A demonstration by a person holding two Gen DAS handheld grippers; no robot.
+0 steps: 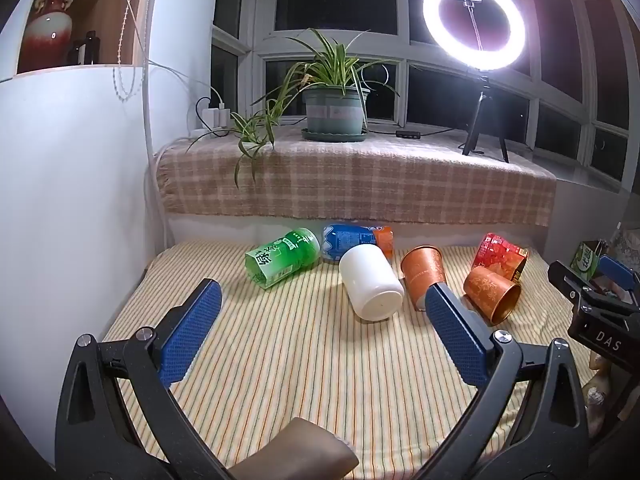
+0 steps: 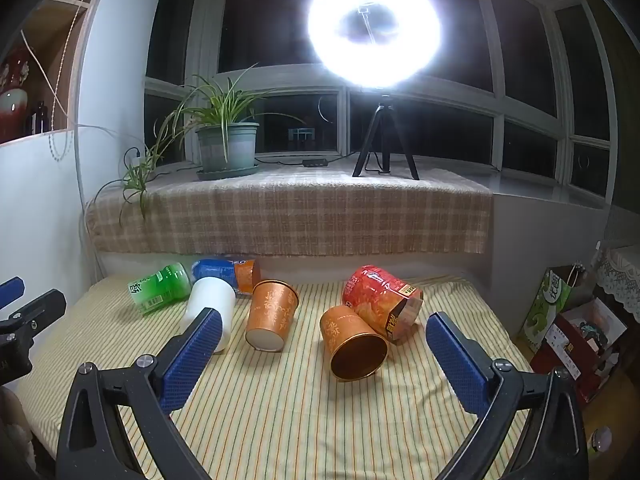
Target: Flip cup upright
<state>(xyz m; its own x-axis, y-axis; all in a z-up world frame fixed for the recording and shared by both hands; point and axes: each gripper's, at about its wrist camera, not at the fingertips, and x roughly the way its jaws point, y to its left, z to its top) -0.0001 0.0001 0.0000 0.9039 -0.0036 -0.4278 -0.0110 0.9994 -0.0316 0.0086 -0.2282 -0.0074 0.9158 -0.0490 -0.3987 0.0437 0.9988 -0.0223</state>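
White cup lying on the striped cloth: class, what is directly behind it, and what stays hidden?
Behind the white cup lies a blue-and-orange cup on its side, beside a green cup. The white cup covers the lower middle of the blue one, so whether they touch cannot be told.

Six cups lie on their sides before me: far left, a green cup (image 1: 283, 259) and a blue-and-orange one (image 1: 354, 240) behind it. A white cup (image 1: 370, 288) sits centre, base toward me. Right of it lie two orange patterned cups (image 2: 272, 315) (image 2: 354, 342), the nearer showing its open mouth, touching a red cup (image 2: 382, 306).
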